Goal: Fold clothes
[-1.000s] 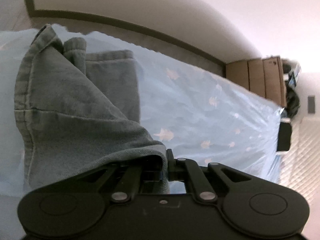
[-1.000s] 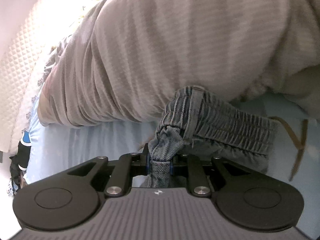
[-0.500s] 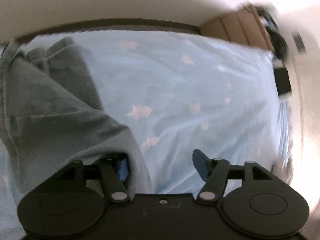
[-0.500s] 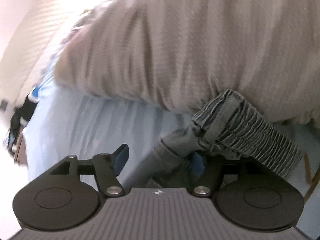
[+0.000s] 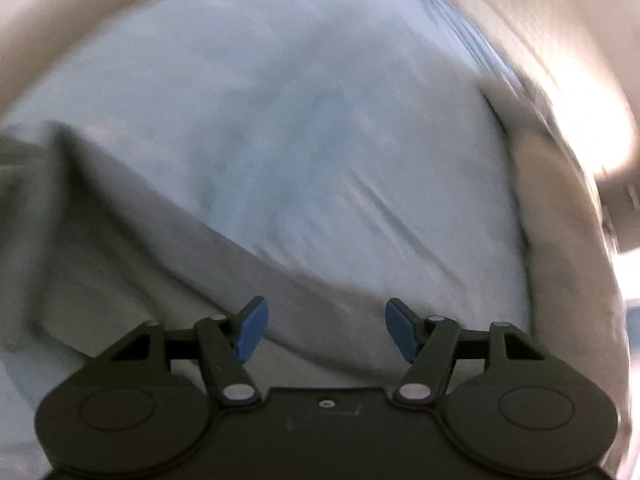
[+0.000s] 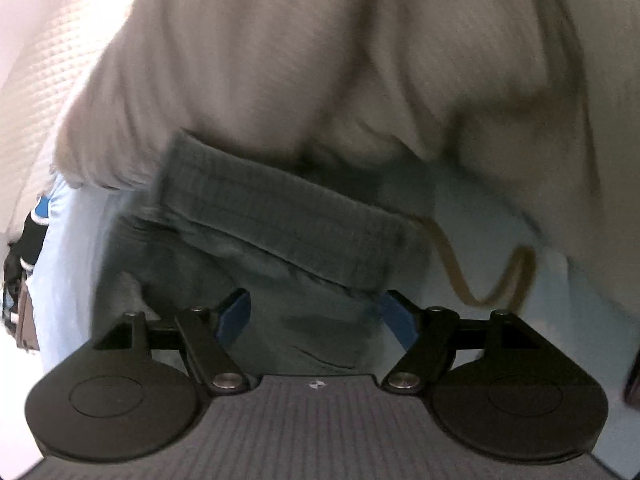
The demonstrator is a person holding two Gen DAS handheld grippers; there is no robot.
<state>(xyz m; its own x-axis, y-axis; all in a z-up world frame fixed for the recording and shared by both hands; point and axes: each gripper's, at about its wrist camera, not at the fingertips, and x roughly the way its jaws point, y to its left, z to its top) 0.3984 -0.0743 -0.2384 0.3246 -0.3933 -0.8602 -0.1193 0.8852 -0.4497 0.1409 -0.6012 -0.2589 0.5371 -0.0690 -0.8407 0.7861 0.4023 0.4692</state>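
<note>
1. Jaws of both my grippers stand apart and grip nothing; my left gripper [image 5: 326,330] hovers over grey shorts [image 5: 120,264].
2. Right gripper [image 6: 314,314] is opening; the waistband [image 6: 280,220] lies ahead of its fingertips.
3. Drawstring [image 6: 480,276] right of them could snag.

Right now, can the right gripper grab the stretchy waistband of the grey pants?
Probably yes. The right gripper is opening just above the pants, and the waistband lies ahead, uncovered.

Grey-green trousers [image 6: 280,216]: matt ribbed cloth. Bedsheet [image 5: 320,140]: smooth pale-blue fabric. Beige garment [image 6: 320,60]: soft knit.
</note>
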